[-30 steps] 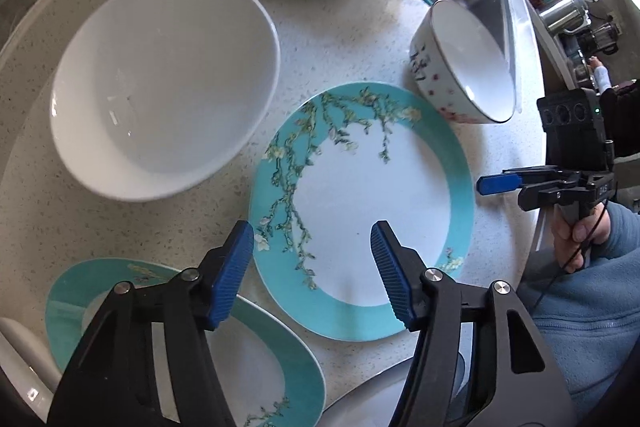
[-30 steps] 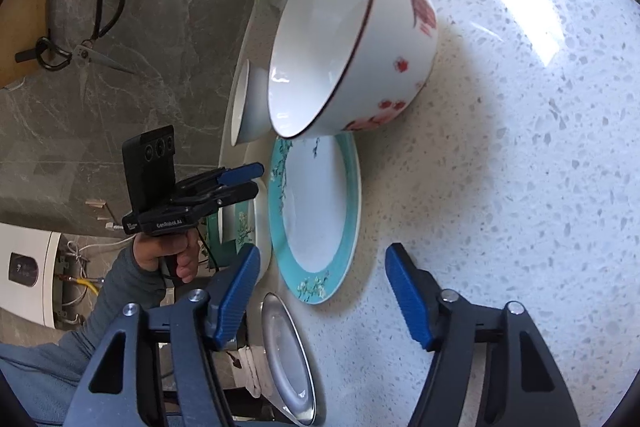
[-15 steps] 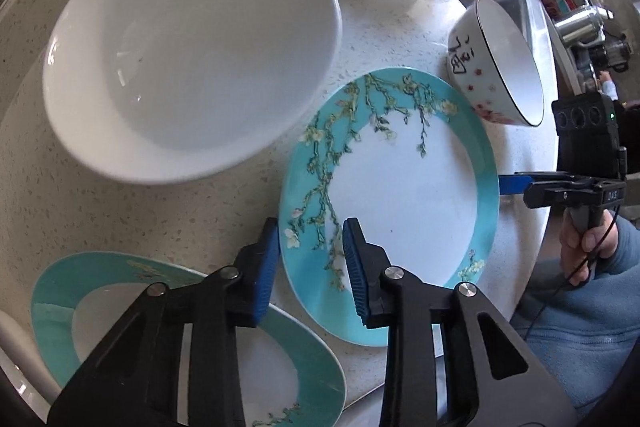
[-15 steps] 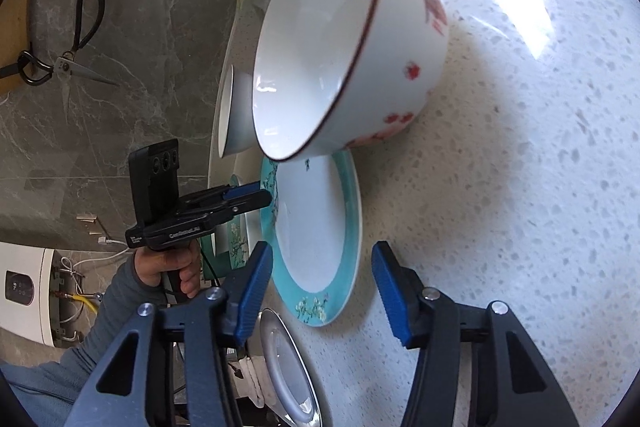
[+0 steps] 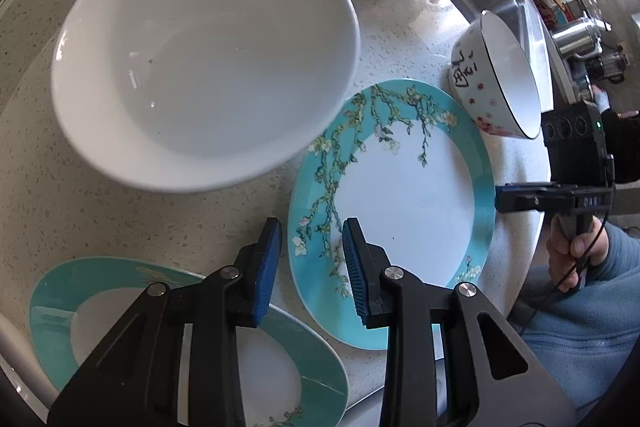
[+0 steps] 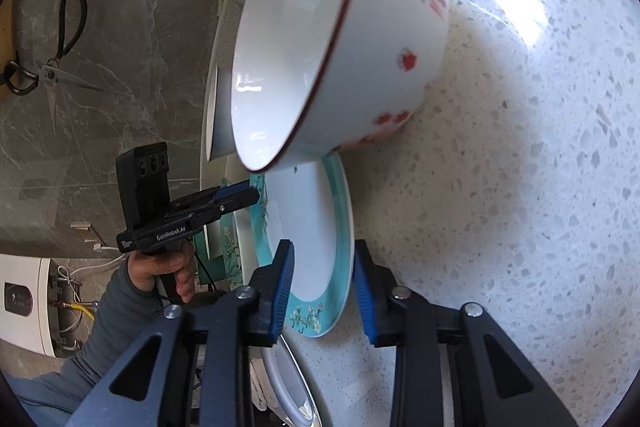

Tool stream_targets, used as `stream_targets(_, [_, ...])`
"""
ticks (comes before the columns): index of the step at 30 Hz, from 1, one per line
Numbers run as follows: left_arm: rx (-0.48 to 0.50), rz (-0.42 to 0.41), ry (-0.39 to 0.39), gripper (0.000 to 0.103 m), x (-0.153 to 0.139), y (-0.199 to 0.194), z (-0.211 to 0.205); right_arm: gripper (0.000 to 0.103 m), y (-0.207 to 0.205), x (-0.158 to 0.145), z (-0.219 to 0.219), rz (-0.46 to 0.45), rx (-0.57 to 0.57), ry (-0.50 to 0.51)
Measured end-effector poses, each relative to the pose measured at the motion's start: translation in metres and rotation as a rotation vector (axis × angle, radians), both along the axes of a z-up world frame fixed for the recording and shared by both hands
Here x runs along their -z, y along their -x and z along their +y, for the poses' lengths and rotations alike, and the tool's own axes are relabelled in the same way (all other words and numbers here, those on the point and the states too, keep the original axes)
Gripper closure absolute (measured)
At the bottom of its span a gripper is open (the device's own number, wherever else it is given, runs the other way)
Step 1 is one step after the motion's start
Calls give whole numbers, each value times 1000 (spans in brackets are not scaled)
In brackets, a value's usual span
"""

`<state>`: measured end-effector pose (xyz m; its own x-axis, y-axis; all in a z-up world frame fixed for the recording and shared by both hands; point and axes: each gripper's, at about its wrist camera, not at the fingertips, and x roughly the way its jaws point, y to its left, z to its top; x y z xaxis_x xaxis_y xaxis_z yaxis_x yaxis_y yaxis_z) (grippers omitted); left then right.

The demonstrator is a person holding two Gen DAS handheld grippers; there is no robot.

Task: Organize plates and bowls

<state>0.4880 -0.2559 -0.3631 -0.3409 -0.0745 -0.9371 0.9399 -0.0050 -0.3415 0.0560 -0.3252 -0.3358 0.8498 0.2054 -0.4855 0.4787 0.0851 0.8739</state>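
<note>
**A:** What do the tools look like up close?

**B:** The left gripper [image 5: 312,267] has black triangular arms with cut-out windows, silver round screws at the joints, and ribbed blue pads [image 5: 266,267] on the fingers. The right gripper [image 6: 322,293] is the same build.

**A:** Any markings?

**B:** Seen from the right wrist, the left one carries white lettering on its side and a black camera box [image 6: 143,183] with three round lenses. From the left wrist, the right one's box shows a small green light.

**A:** And the person?

**B:** A grey-blue sleeve [image 5: 592,327], and a thin black cable [image 5: 560,285] running down past the hand.
</note>
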Motion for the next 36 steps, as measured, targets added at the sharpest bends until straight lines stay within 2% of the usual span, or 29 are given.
stream_targets(3, [8,-16,-6,80,-1,1,2,79,0,2,-2,1,19,-7])
stream_targets(6, [2,-6,-11,81,-1,0,2,83,0,1,-3,6,18,13])
stream_targets(8, [7,-7,-18,81,-1,-1,1,95,-1,2,-4,30,7,19])
stream_targets(12, [18,-35,-16,86,-1,0,1,96,-2,1,-5,40,-5,26])
stream_targets(21, [9,-61,-15,86,-2,6,-1,95,-4,2,-5,47,9,10])
stream_targets(36, [10,-57,-19,87,-10,7,1,95,1,6,-4,43,16,-18])
